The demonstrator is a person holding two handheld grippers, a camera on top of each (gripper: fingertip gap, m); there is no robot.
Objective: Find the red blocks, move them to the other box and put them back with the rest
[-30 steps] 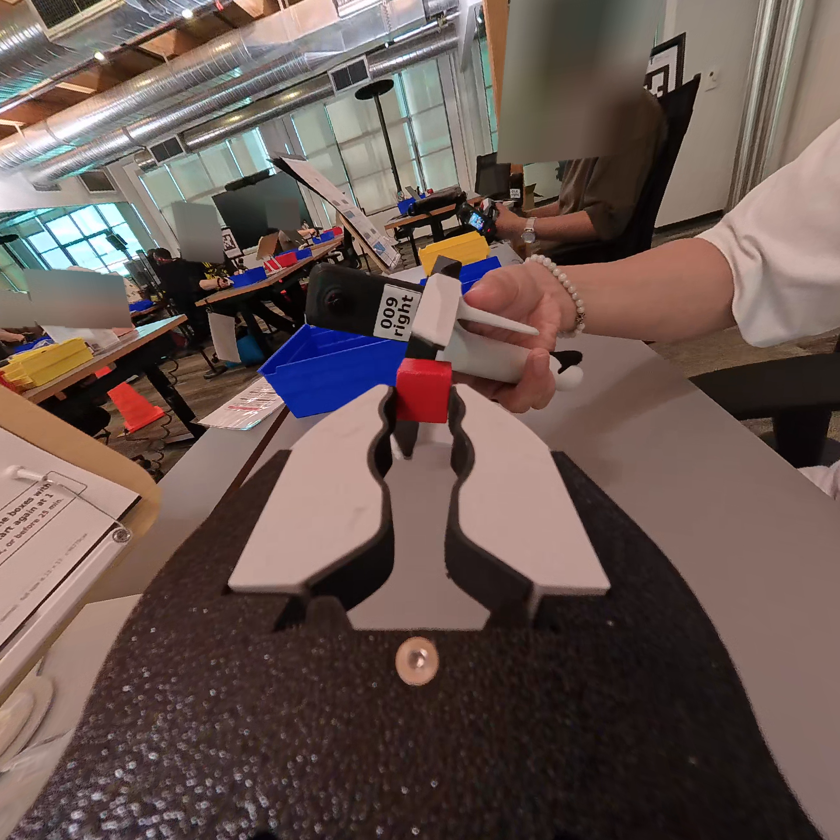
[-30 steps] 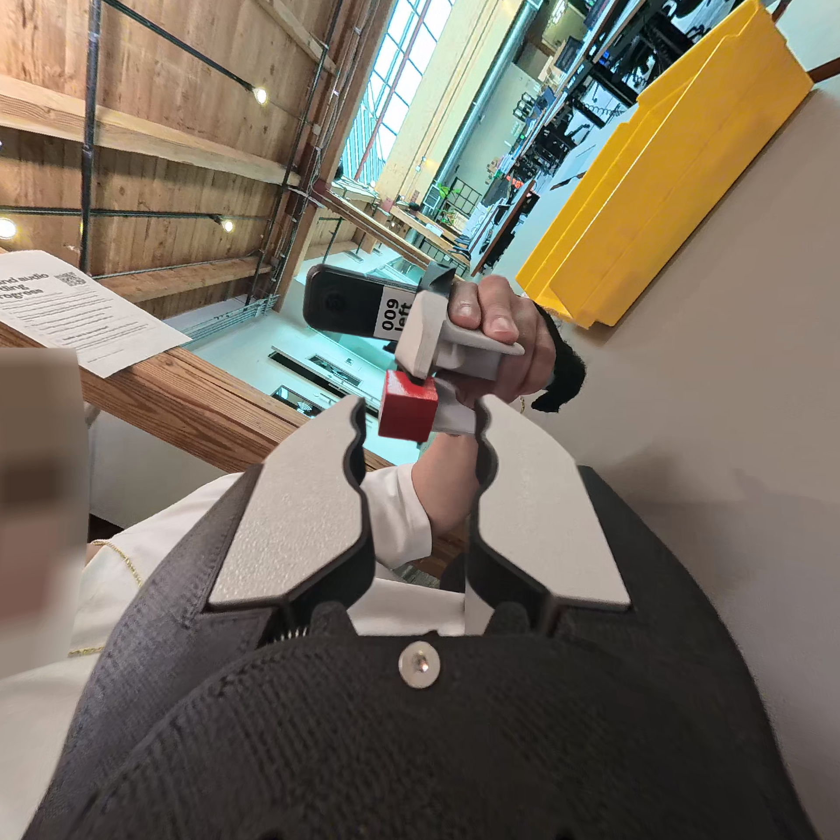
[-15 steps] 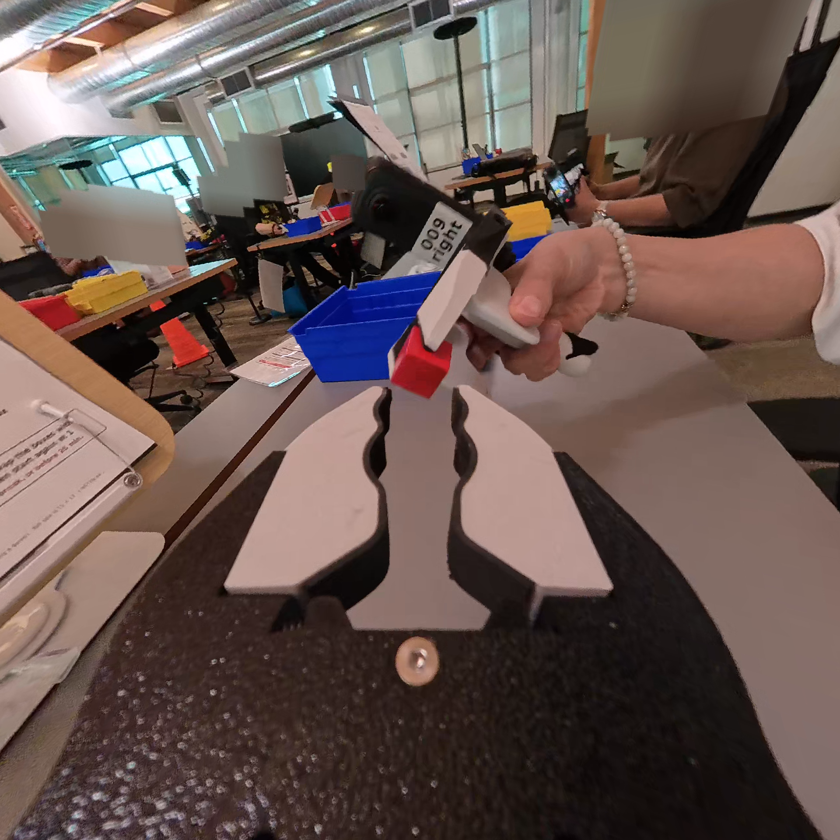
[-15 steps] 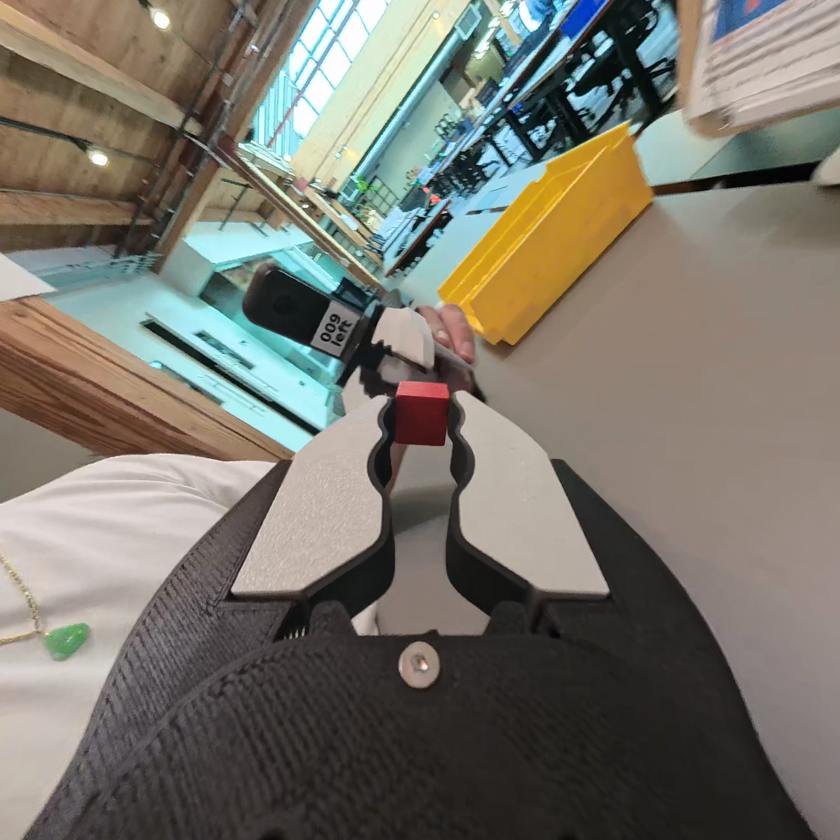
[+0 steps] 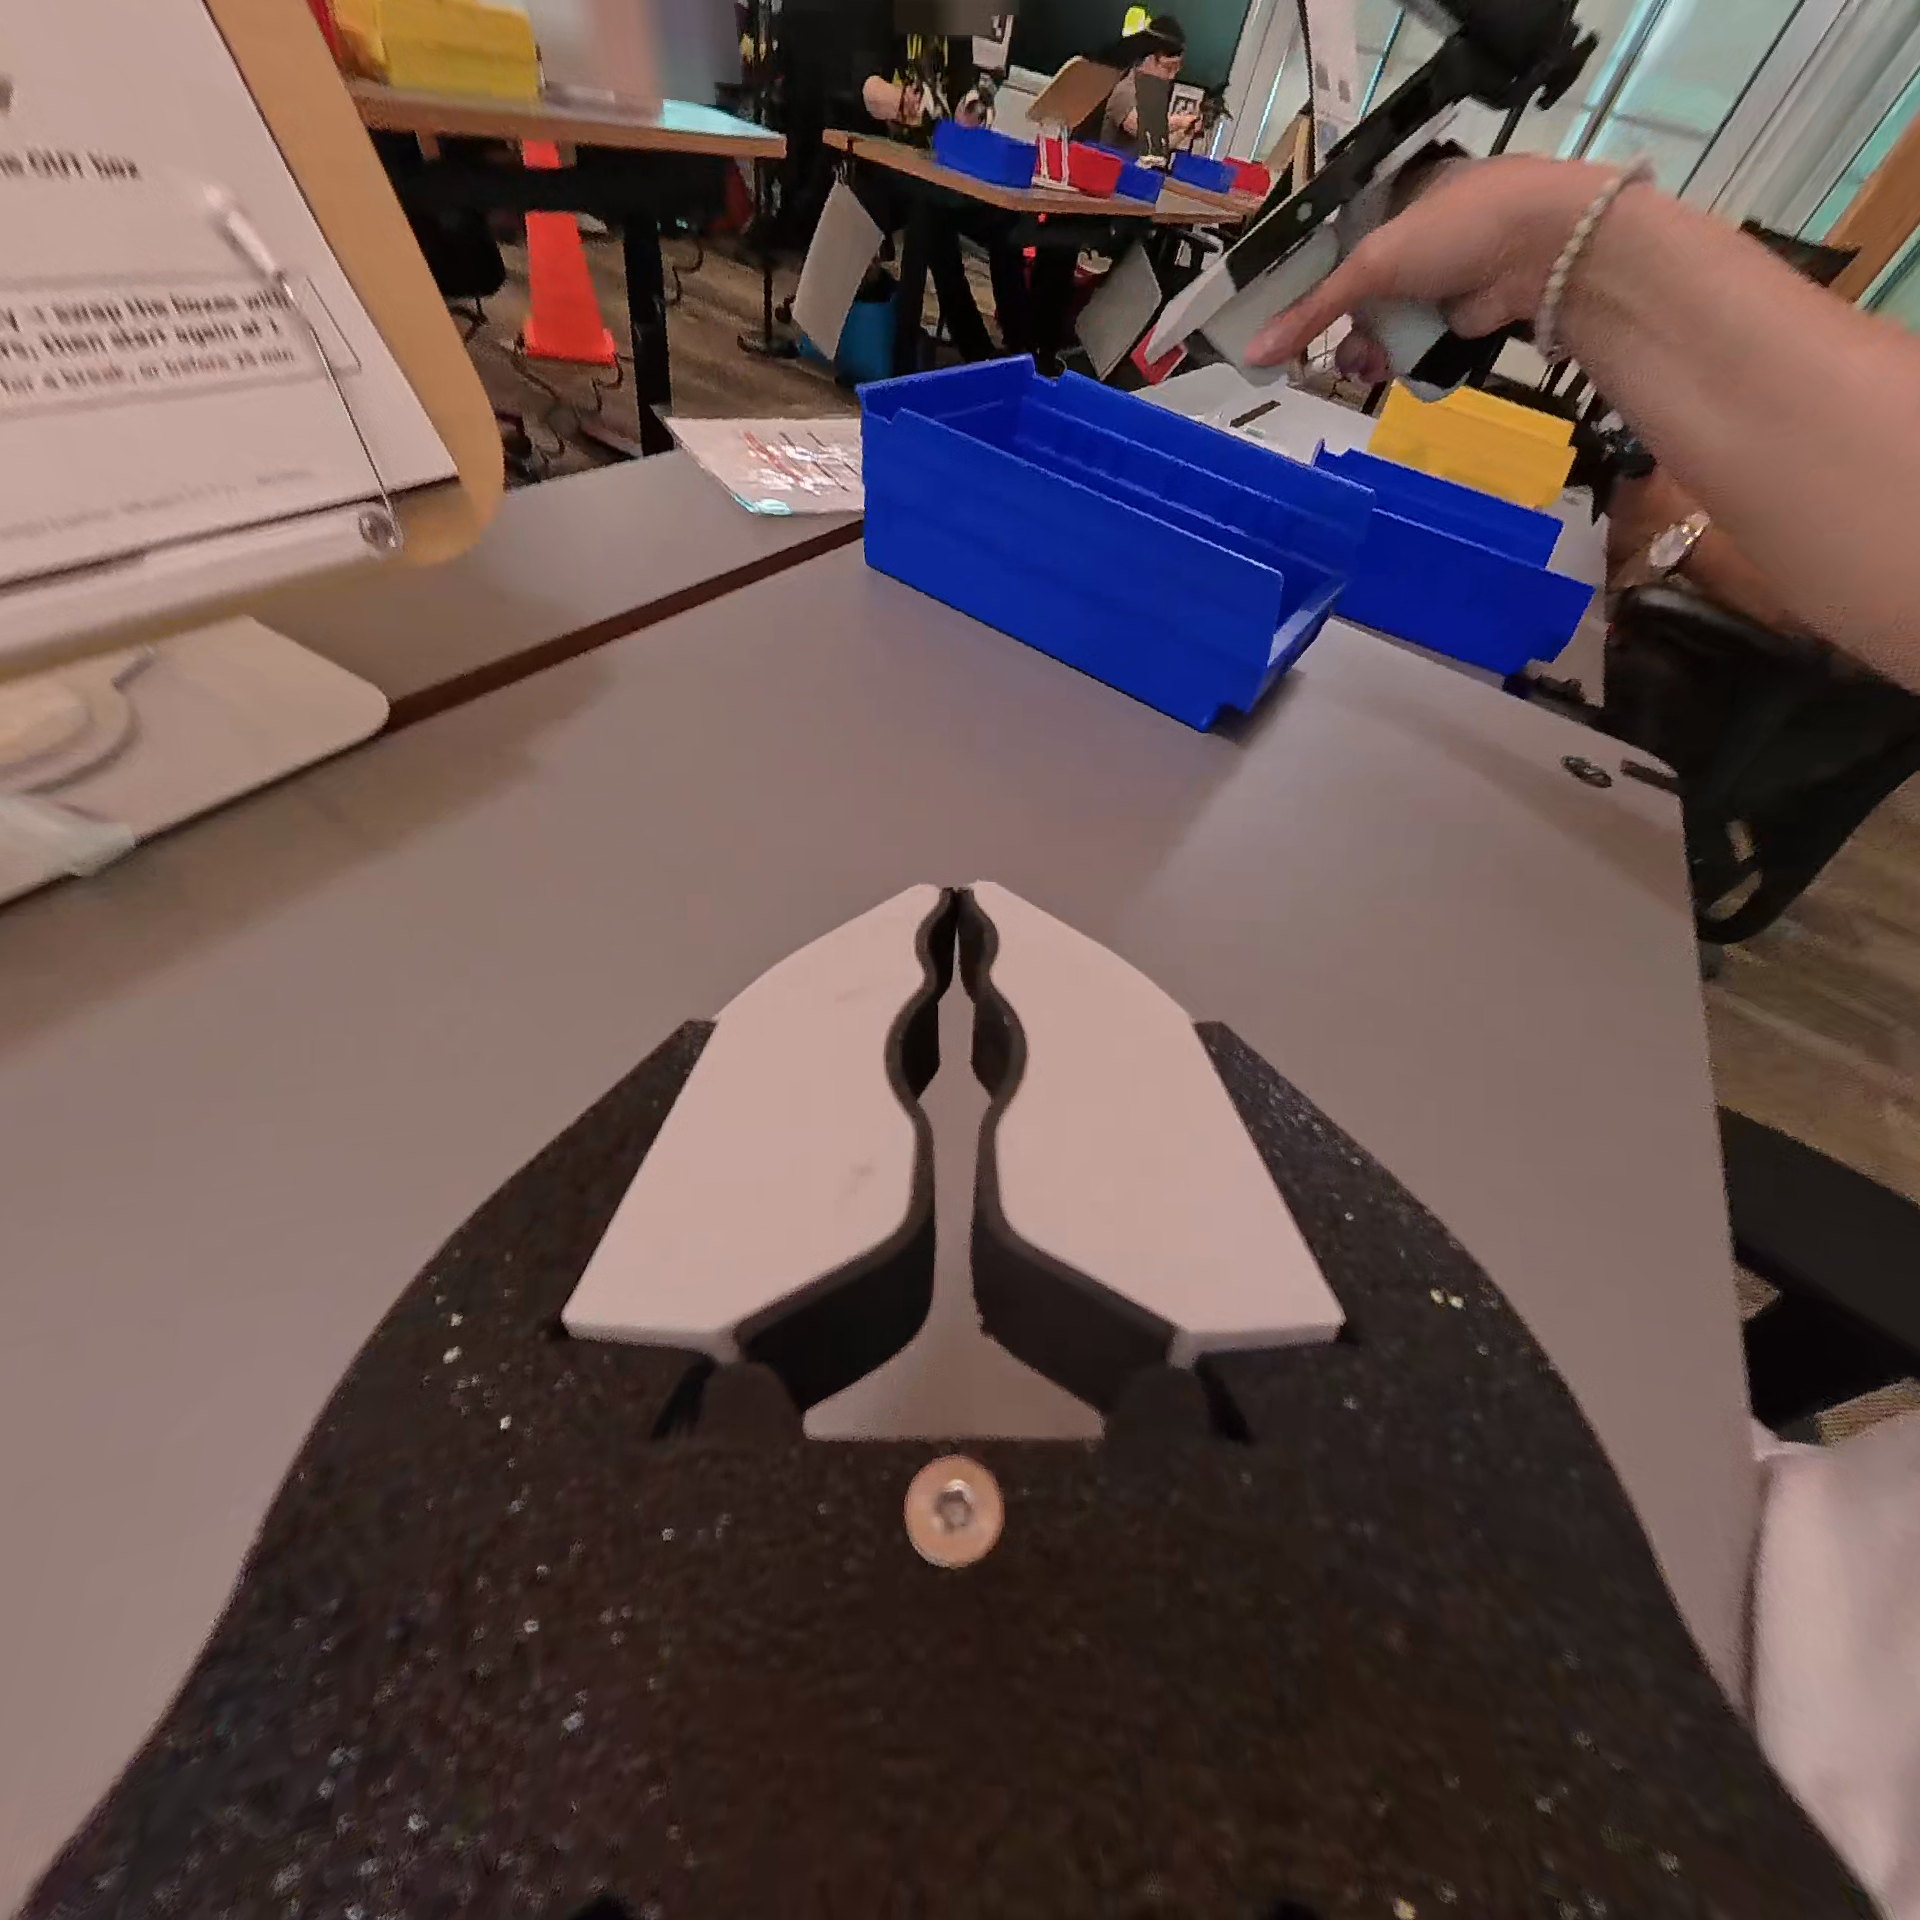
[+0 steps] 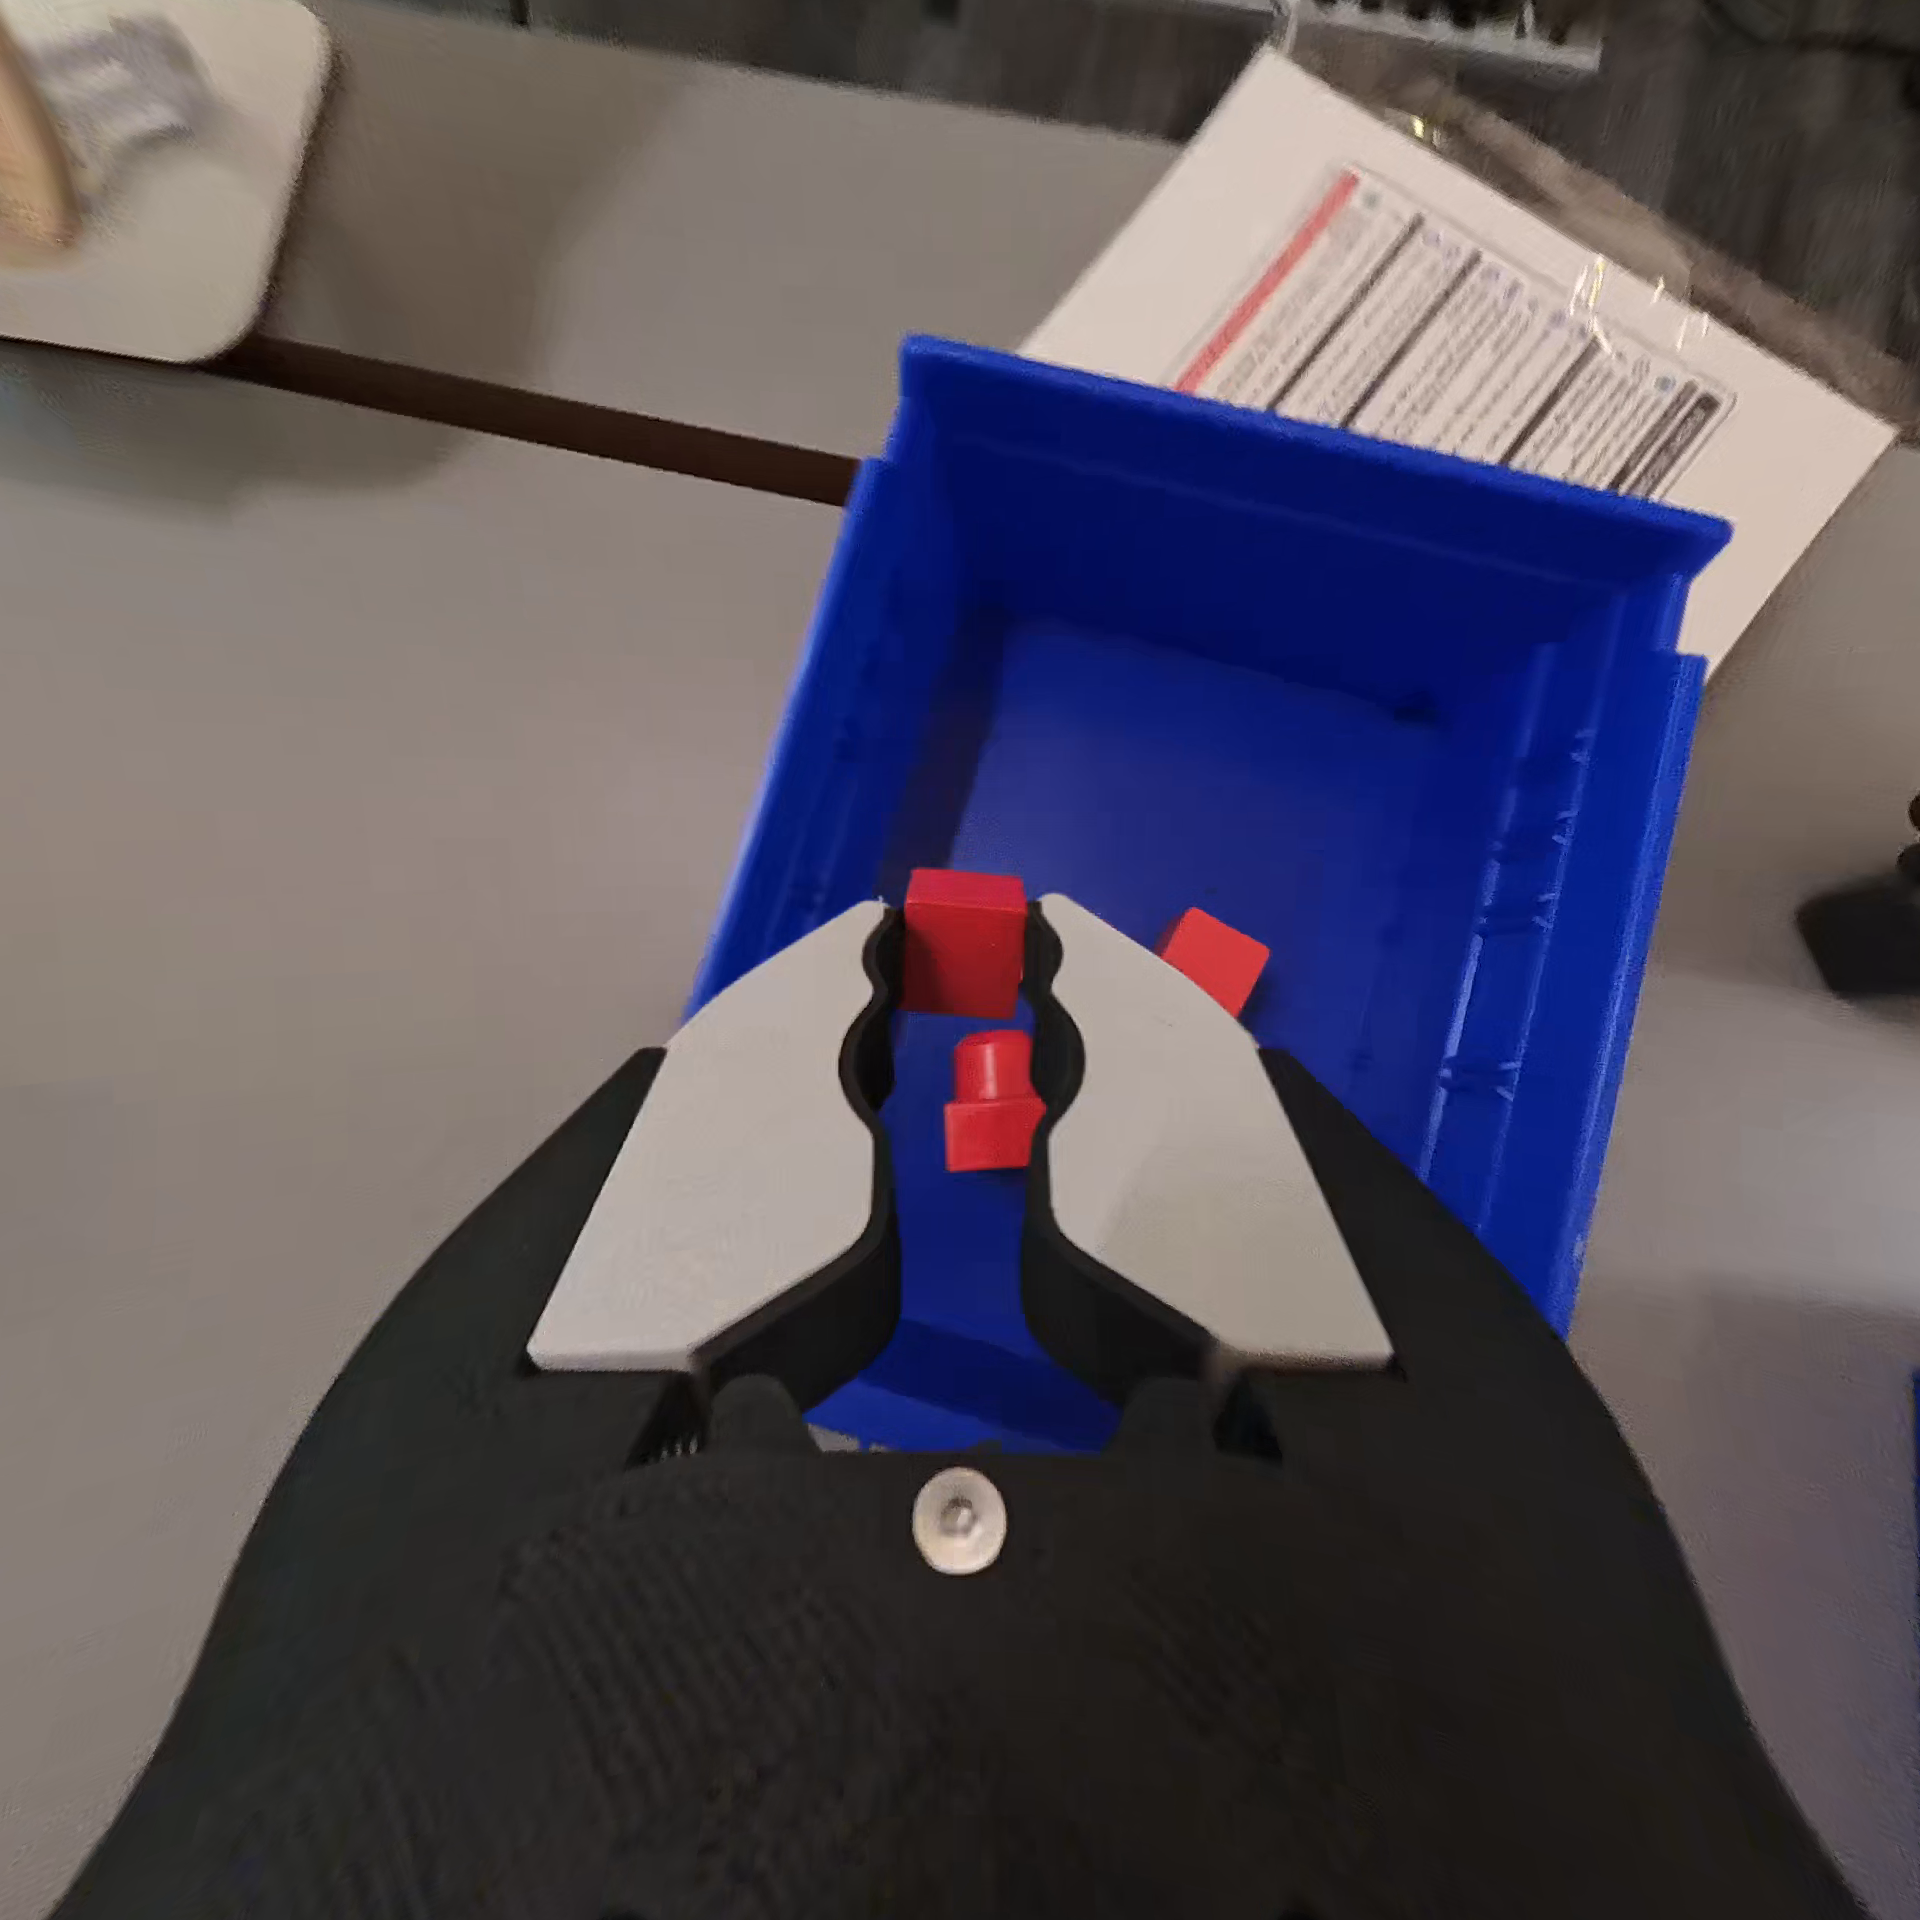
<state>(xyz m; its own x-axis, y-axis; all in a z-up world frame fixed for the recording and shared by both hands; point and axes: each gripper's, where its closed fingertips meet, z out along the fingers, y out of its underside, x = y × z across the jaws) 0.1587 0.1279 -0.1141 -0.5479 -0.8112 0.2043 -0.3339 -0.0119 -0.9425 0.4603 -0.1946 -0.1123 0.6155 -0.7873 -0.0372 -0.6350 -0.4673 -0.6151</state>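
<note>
My right gripper is shut on a red cube and holds it above the near left part of a blue bin. Inside the bin lie a red cube and a red peg block. My left gripper is shut and holds nothing, low over the grey table. The left wrist view shows the blue bin ahead on the table, and the right gripper's body in a hand above its far end, its fingertips hidden.
A laminated sheet lies behind the bin. A second blue bin and a yellow bin stand farther right. A paper stand on a white base is at the left. Table edge runs on the right.
The red cube passed from my left gripper to my right. The left pulled back and its pads came together on air. The right carried the cube over the blue bin.
</note>
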